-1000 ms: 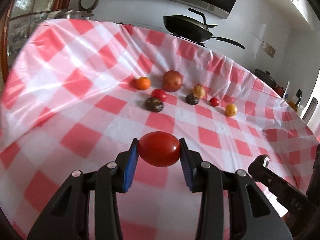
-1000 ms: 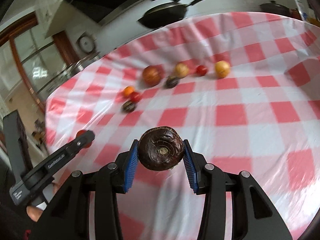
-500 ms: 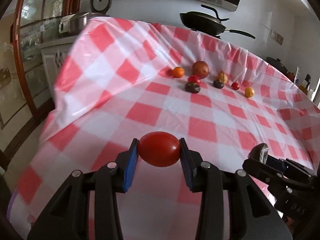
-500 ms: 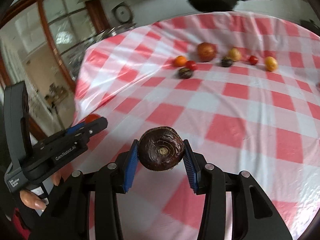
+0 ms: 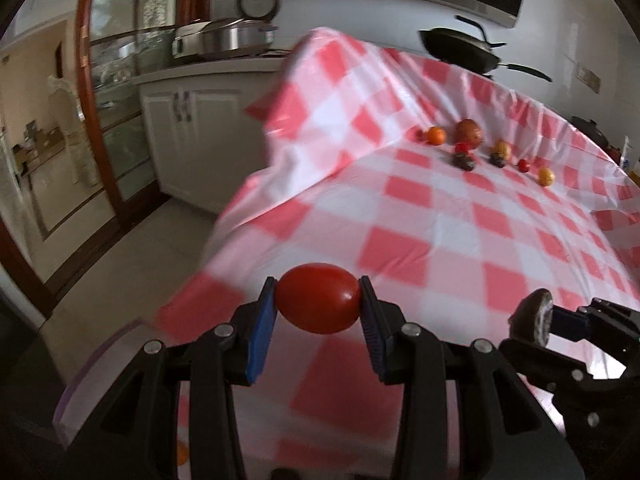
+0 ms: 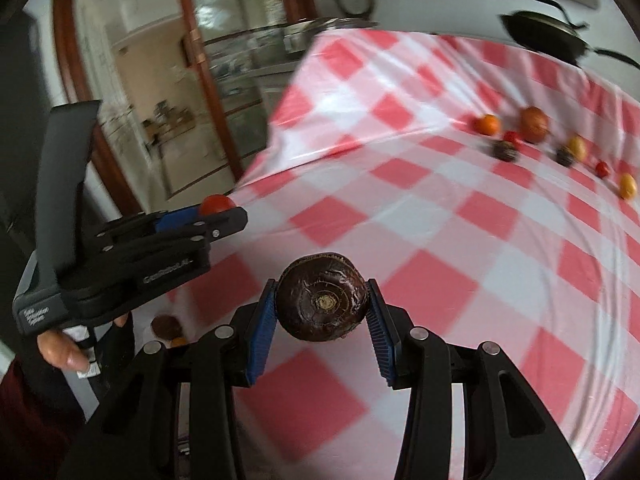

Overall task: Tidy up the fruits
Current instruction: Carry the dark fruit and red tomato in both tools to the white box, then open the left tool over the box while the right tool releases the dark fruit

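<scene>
My left gripper (image 5: pixel 318 306) is shut on a red tomato (image 5: pixel 317 303), held above the near left edge of the checkered table (image 5: pixel 460 216). My right gripper (image 6: pixel 322 306) is shut on a dark brown round fruit (image 6: pixel 322 298), held above the same near edge. The left gripper also shows in the right wrist view (image 6: pixel 218 210), the right gripper in the left wrist view (image 5: pixel 536 316). Several fruits lie in a group far across the table: an orange (image 5: pixel 436 135), a large brownish-red fruit (image 5: pixel 469 131), dark ones (image 5: pixel 464 160) and small yellow ones (image 5: pixel 546 176).
A clear bowl rim (image 5: pixel 92 360) shows low at the left below the table edge, with a brown fruit (image 6: pixel 166 326) and an orange one in it. A black wok (image 5: pixel 460 46) stands beyond the table. Cabinets (image 5: pixel 180 136) and a glass door (image 5: pixel 108 80) are at left.
Both grippers have pulled back and swung left, away from the fruit group, to the table's near left edge. Each still holds its fruit. The bowl has come into view.
</scene>
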The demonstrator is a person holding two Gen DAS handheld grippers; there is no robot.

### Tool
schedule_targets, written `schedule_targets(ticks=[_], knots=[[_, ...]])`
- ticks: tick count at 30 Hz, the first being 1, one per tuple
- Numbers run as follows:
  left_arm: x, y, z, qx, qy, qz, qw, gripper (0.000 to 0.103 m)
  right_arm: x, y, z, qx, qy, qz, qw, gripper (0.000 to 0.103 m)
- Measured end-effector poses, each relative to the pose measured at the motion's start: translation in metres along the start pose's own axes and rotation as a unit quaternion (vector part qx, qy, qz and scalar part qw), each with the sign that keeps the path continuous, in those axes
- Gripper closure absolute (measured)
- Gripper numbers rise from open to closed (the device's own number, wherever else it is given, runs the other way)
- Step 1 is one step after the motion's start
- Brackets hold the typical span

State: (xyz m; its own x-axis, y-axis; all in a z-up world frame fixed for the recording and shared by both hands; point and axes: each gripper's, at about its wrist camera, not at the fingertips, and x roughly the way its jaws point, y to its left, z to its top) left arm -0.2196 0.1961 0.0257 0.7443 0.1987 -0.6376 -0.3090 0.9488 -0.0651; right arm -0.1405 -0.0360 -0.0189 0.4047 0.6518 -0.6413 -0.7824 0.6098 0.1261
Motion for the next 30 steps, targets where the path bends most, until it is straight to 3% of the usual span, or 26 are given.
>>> schedule_targets(ticks=[9, 17, 22, 30], knots=[[-0.017, 0.068, -0.028, -0.046, 0.005, 0.066, 0.9968, 0.062, 0.023, 0.074, -0.012, -0.100, 0.033, 0.053, 0.993, 0.060], [-0.025, 0.132, -0.052, -0.110, 0.009, 0.116, 0.9871, 0.062, 0.045, 0.137, -0.038, -0.205, 0.071, 0.097, 0.971, 0.060], [-0.006, 0.158, -0.072, -0.138, 0.045, 0.136, 0.9801, 0.062, 0.078, 0.160, -0.056, -0.239, 0.123, 0.107, 0.957, 0.060], [0.050, 0.177, -0.110, -0.152, 0.146, 0.143, 0.9671, 0.062, 0.147, 0.181, -0.083, -0.268, 0.204, 0.082, 0.938, 0.060]])
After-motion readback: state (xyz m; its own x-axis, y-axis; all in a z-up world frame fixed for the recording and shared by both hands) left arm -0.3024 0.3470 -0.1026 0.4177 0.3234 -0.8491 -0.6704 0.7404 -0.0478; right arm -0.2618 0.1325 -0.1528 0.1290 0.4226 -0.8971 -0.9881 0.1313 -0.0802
